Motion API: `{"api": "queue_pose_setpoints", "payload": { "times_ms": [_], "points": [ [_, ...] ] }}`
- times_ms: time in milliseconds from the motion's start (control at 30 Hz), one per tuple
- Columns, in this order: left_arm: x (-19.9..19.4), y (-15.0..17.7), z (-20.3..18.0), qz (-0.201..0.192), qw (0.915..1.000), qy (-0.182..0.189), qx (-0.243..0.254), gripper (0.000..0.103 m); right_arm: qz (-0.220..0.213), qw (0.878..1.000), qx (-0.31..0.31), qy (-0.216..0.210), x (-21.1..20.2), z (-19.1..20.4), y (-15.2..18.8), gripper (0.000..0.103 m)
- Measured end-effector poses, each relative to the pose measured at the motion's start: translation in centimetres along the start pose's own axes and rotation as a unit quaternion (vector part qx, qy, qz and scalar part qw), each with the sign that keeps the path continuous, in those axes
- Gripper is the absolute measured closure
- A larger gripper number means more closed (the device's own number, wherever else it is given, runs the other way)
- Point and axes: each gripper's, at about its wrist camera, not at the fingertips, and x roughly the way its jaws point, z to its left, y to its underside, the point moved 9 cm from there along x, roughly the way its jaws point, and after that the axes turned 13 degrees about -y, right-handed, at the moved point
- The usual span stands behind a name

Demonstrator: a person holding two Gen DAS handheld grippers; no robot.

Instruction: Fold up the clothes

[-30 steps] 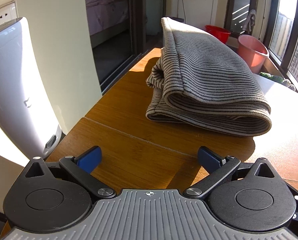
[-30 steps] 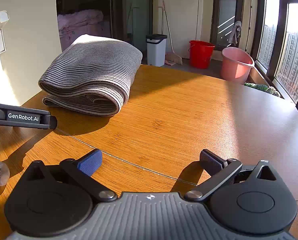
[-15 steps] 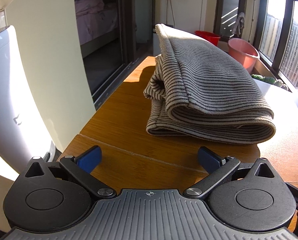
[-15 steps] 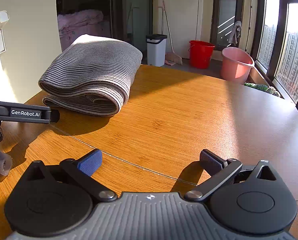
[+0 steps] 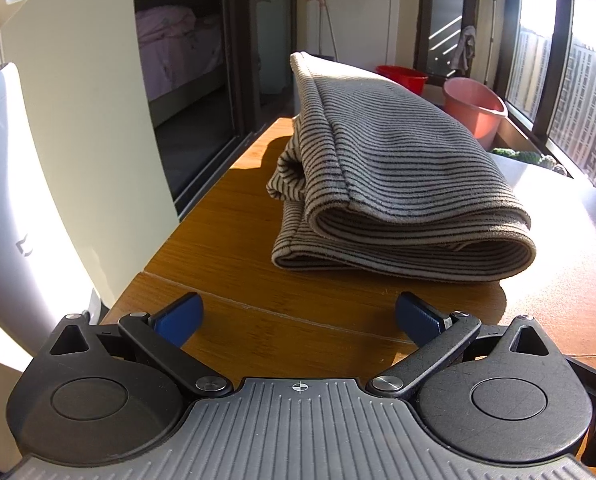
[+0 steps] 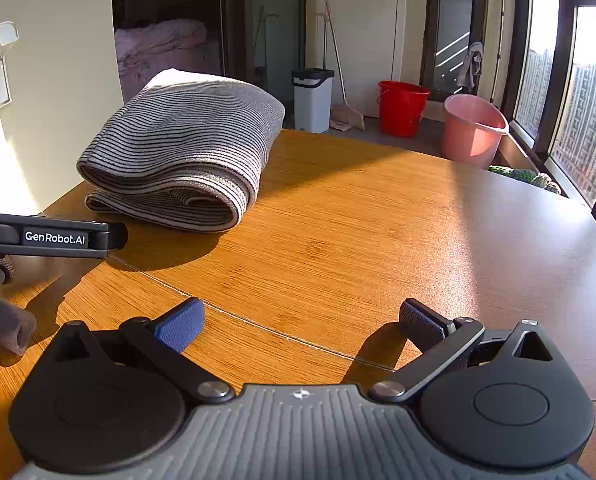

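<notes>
A folded grey garment with thin dark stripes (image 5: 394,184) lies on the wooden table (image 5: 225,240) near its left edge. It also shows in the right wrist view as the same striped bundle (image 6: 181,152). My left gripper (image 5: 300,318) hovers low over the table a short way in front of the garment, open, nothing between its blue pads. My right gripper (image 6: 302,322) is open over bare wood, to the right of the garment and well clear of it. The left gripper's black body (image 6: 49,236) appears at the left edge of the right wrist view.
A white appliance (image 5: 13,200) stands close beside the table's left edge. Beyond the table are a red bucket (image 6: 402,108), a pink bucket (image 6: 474,130), a white bin (image 6: 312,98) and a broom. Windows run along the right. The table (image 6: 378,220) stretches wide to the right.
The left gripper has tilted and shifted so the garment sits more centred and upright in its view. The right gripper has stayed still. Both stay open.
</notes>
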Motion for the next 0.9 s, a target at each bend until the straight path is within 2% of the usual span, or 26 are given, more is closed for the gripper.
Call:
{"api": "queue_pose_setpoints", "payload": {
  "times_ms": [300,467,767,900],
  "points": [
    [-0.2,0.1,-0.2,-0.001,0.9999,0.006,0.012,0.000,0.000,1.000,0.000,0.000,0.0,0.0,0.0,0.000],
    [-0.4,0.4,0.4,0.001,1.0000,-0.006,0.006,0.000,0.000,1.000,0.000,0.000,0.1,0.1,-0.1,0.000],
    [-3.3,3.0,0.0,-0.001,0.9991,0.026,0.032,0.000,-0.001,1.000,0.000,0.000,0.0,0.0,-0.1,0.000],
    [-3.6,3.2,-0.3,-0.002,0.9990,0.029,0.033,0.000,0.000,1.000,0.000,0.000,0.1,0.0,-0.1,0.000]
  ]
}}
